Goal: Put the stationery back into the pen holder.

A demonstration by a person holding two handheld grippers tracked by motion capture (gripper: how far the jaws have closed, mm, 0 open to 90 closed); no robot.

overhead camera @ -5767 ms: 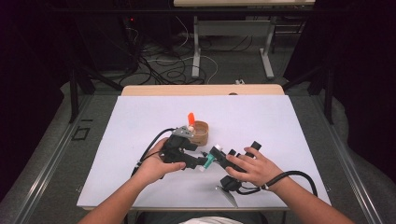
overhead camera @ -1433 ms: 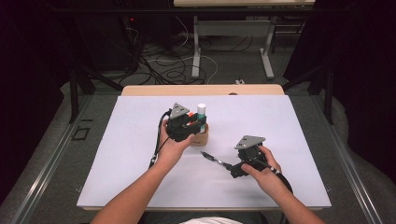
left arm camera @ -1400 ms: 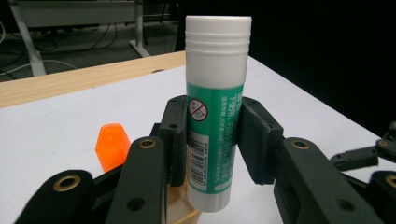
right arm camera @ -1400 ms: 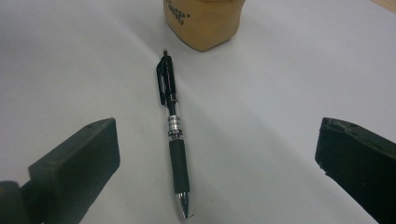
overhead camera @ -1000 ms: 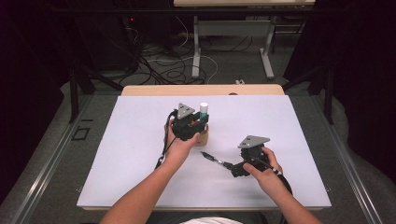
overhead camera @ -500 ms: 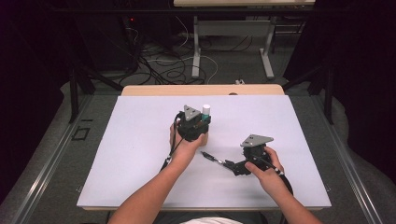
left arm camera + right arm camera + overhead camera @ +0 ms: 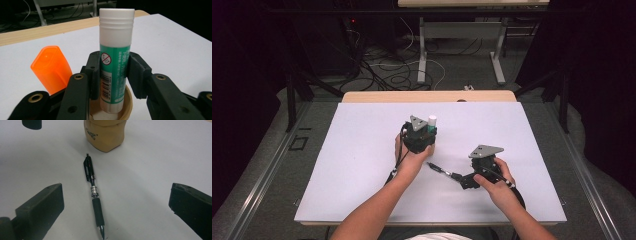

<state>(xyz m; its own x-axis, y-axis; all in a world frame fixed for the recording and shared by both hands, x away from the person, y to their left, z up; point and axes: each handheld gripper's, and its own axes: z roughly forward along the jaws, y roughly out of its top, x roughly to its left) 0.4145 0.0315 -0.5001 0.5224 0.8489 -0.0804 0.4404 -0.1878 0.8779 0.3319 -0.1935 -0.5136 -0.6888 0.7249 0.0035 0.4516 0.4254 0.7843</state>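
Left claw (image 7: 113, 75) clenched on the upright glue stick (image 7: 115, 52), base already inside the wooden cup (image 7: 126, 110) at frame bottom, beside the orange marker (image 7: 51, 67). Still to release. Right claw (image 7: 116, 202) spread wide around the black pen (image 7: 94, 195) lying mid-frame on the counter (image 7: 150, 170), not yet gripped.

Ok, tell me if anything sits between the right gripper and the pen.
Nothing visible does. The pen lies on bare white table between the open jaws of the right gripper. The tan cup stands beyond the pen's far end.
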